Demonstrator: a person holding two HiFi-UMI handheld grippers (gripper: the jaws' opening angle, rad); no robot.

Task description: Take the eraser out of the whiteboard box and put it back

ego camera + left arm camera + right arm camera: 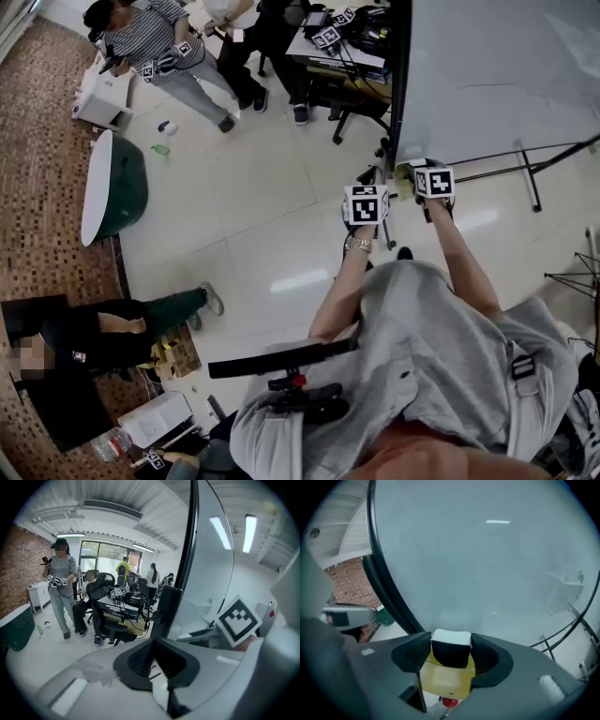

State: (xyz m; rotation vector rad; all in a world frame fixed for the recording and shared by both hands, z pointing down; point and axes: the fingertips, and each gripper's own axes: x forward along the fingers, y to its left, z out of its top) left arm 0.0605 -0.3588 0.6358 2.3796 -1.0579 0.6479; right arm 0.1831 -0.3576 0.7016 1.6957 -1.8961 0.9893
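Observation:
The eraser (450, 649), black with a white top, stands upright in a translucent yellow box (446, 679) at the foot of the whiteboard (487, 559). My right gripper (451, 653) is open, one pad close on each side of the eraser. In the head view the right gripper (427, 171) reaches to the whiteboard's (487, 75) lower left corner, where the yellow box (405, 178) shows. My left gripper (367, 189) hangs just left of it. Its jaws (154, 641) are shut with nothing in them, beside the board's black frame (187, 550).
A small red thing (450, 701) shows under the box. The whiteboard's stand legs (530, 173) spread over the floor. A desk with chairs (328, 56) and standing people (159, 56) are behind. A round white-topped table (108, 187) is left, a seated person (103, 337) lower left.

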